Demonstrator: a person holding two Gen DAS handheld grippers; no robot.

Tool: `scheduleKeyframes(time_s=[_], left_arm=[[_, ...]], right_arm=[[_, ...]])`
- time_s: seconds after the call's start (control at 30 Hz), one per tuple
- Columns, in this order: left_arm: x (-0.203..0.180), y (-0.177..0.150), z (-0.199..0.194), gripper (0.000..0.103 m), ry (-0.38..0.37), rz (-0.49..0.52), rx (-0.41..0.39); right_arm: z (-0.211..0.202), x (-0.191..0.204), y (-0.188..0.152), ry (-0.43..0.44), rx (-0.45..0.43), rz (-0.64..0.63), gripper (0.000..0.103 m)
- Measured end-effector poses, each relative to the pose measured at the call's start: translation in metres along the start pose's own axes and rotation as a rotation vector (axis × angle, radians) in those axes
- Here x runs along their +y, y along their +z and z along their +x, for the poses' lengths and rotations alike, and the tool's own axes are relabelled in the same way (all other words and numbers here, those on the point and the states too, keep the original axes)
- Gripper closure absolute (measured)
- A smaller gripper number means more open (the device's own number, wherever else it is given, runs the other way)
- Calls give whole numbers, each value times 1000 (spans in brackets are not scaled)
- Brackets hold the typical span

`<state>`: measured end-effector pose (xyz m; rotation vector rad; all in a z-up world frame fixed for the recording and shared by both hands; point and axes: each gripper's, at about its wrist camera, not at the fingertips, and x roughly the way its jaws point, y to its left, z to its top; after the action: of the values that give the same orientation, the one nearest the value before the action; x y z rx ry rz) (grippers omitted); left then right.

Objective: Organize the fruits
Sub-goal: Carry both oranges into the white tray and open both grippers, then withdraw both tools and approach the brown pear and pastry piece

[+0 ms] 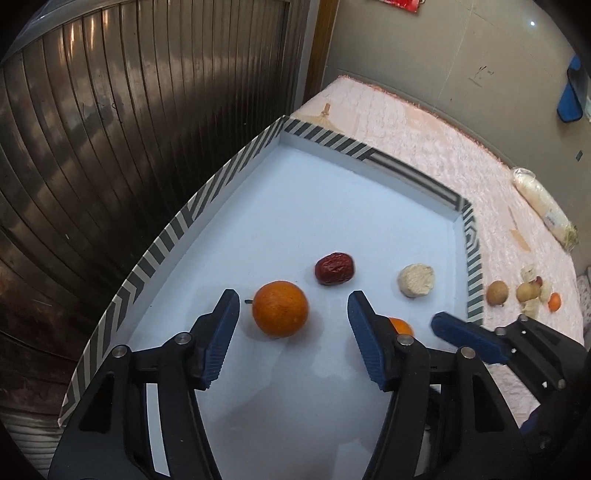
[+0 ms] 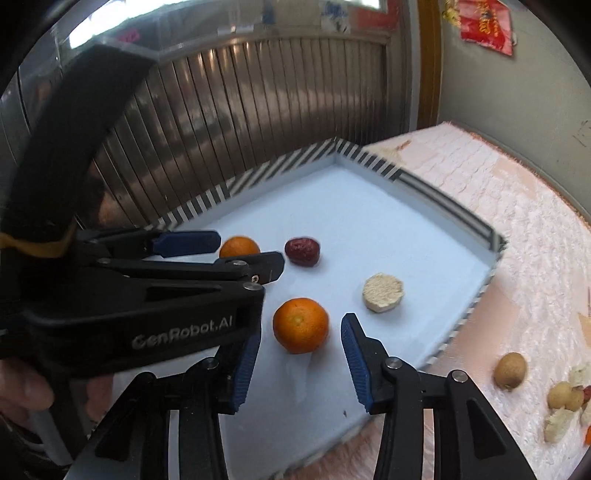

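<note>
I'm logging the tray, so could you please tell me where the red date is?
The date lies inside the tray, between the orange and the pale disc.

I read "GenRobot.AI" in pale letters on the black body of my left gripper [image 2: 255, 258]; the red wall hanging's [image 2: 485, 26] characters stay illegible.

The tray's far half lies bare — its striped rim [image 1: 207, 199] walls the edges, and the shutter [image 1: 147, 129] stands close beyond.
</note>
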<state>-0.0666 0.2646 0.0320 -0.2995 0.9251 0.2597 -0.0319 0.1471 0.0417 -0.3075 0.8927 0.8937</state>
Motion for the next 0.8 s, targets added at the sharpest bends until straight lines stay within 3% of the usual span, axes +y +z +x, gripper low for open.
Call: scheduleKeyframes(time_s=[0.23,0.43,0.8], left_arm=[[-28,-1,-32,42,-50,39,-77],[-72,-4,-50,41,-121,109,-111],[-172,-20,-19,41,-183,265,-36]], right_arm=[[-39,-16,-12,-57,-68,38,58],[-80,-55,-33,-142,-116,118,55],[-133,-150,-88,-304,-116,274,54]])
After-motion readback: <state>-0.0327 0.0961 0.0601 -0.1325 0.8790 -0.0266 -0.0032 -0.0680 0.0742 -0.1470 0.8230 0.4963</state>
